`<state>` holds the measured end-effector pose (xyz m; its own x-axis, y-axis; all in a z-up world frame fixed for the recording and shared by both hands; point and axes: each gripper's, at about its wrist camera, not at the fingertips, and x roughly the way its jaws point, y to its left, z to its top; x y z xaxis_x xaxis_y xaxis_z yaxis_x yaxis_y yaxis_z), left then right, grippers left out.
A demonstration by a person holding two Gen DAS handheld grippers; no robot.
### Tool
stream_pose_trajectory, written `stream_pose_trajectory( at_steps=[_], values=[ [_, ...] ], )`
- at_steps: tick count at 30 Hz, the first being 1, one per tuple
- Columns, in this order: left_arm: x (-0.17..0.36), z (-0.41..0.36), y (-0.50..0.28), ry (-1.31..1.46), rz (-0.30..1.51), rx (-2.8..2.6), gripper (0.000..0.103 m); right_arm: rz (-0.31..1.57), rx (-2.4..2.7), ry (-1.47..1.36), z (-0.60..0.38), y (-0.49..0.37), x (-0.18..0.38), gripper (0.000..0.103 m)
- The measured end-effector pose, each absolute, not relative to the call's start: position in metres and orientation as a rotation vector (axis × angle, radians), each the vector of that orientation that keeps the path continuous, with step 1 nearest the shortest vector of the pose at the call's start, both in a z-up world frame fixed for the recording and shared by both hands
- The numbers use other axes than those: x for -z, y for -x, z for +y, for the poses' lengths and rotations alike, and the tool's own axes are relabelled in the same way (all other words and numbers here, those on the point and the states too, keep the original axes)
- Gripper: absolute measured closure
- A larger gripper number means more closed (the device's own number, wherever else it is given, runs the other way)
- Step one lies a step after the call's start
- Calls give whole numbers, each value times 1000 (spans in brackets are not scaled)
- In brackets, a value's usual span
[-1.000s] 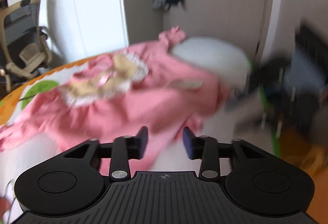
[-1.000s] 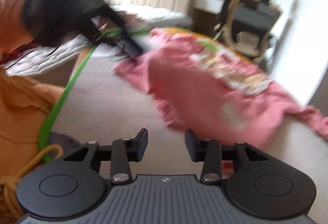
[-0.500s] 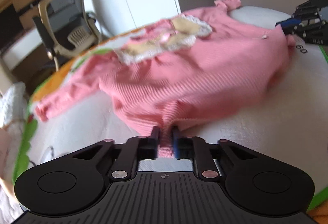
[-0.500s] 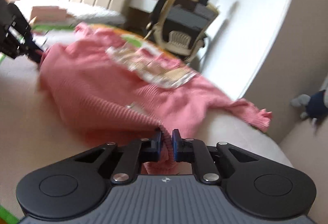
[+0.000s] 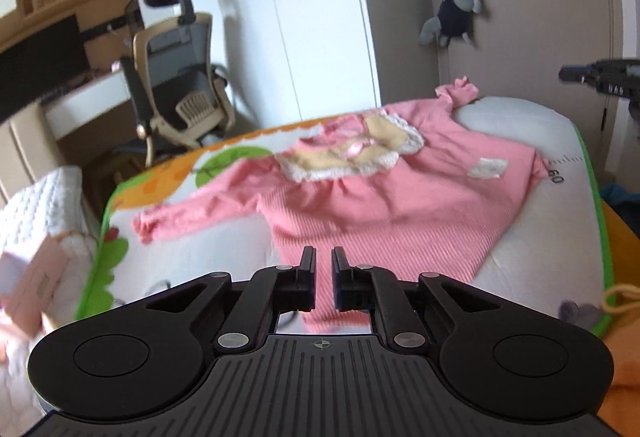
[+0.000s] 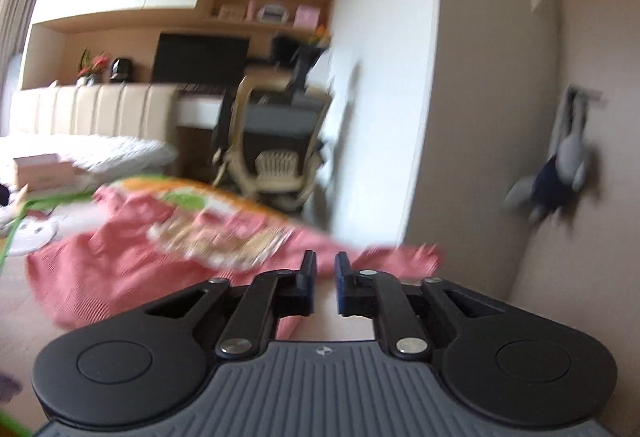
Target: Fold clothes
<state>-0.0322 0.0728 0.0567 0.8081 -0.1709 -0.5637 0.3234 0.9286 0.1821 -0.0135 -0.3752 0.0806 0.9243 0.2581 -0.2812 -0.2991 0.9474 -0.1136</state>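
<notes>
Left gripper (image 5: 323,264) nearly closed, pinching the near hem of the pink garment (image 5: 384,205). Right gripper (image 6: 325,269) narrow, grip on cloth unclear. Garment spread flat on the mat (image 5: 560,237), running hem-near to collar-far, sleeves out sideways.

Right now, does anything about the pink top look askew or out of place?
Yes. The pink top lies crooked on the mat, not squared up. One sleeve trails out sideways and the other sleeve bunches at the far edge. A white tag shows on the fabric.
</notes>
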Motion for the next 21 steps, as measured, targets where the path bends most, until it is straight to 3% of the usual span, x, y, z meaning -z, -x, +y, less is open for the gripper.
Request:
stream_pose_trajectory(
  at_steps=[2,5,9,12,21],
  values=[
    [-55,77,38,-255,586,269,86,337,-334,166,-366,5,-66,65],
    [-48,75,33,-201,606,306,80,423,-393,227,-341,-1,-44,62],
    [-33,64,14,-110,624,406,38,495,-353,365,-310,-7,-11,58],
    [-20,54,-8,-17,647,471,23,471,-269,394,-301,-8,-1,56],
    [26,56,-52,239,826,517,19,267,140,461,-339,16,-32,56]
  ],
)
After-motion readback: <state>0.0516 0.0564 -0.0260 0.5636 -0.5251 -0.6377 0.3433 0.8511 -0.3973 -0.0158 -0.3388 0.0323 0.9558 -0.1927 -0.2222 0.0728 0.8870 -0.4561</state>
